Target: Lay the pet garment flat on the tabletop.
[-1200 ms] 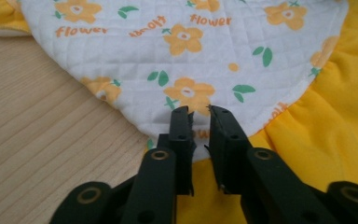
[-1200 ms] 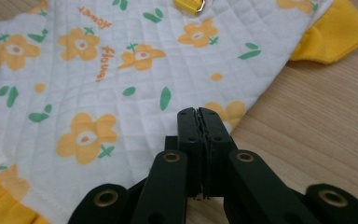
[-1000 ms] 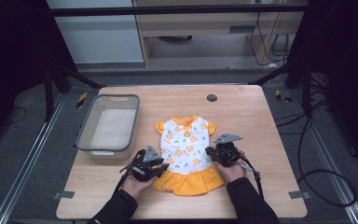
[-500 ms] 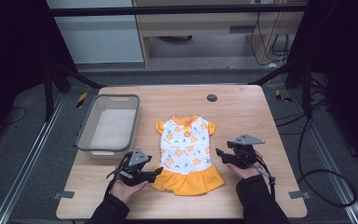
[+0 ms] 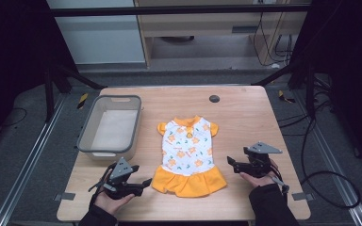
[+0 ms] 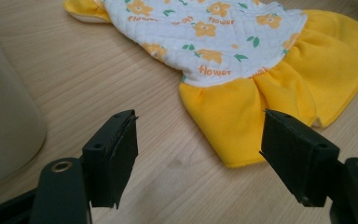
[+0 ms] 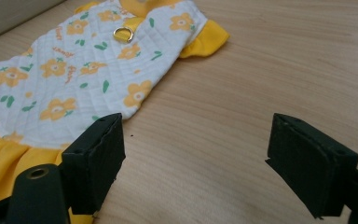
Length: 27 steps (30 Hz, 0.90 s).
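The left gripper (image 5: 146,182) and right gripper (image 5: 232,162) have just been opening, nothing between their jaws; the dress (image 5: 188,155) lies flat between them on the table (image 5: 245,113), skirt near, collar far; the left one is nearer its hem.

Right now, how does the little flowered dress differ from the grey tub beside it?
The dress is soft cloth lying flat on the table; the grey tub is a stiff container with raised walls. The dress is bright orange and white with printed flowers; the tub is plain grey. The dress lies mid-table, the tub at the left edge. Neither is held by a claw.
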Each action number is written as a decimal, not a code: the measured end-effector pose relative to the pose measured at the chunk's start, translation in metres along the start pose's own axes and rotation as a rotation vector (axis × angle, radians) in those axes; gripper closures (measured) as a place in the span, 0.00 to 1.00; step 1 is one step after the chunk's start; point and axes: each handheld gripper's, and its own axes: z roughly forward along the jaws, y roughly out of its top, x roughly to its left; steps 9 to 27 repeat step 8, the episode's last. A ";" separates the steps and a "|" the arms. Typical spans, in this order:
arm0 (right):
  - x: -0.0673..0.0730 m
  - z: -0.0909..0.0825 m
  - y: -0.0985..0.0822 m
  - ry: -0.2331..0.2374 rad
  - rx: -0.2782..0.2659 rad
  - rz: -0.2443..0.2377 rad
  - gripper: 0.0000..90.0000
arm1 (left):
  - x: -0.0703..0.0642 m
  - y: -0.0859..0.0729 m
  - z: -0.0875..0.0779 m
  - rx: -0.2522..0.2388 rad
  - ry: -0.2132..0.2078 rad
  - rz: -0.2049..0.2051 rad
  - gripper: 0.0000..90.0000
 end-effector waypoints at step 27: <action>-0.005 -0.016 -0.018 -0.012 0.018 -0.003 0.17 | 0.016 -0.014 -0.017 -0.018 0.049 -0.046 0.28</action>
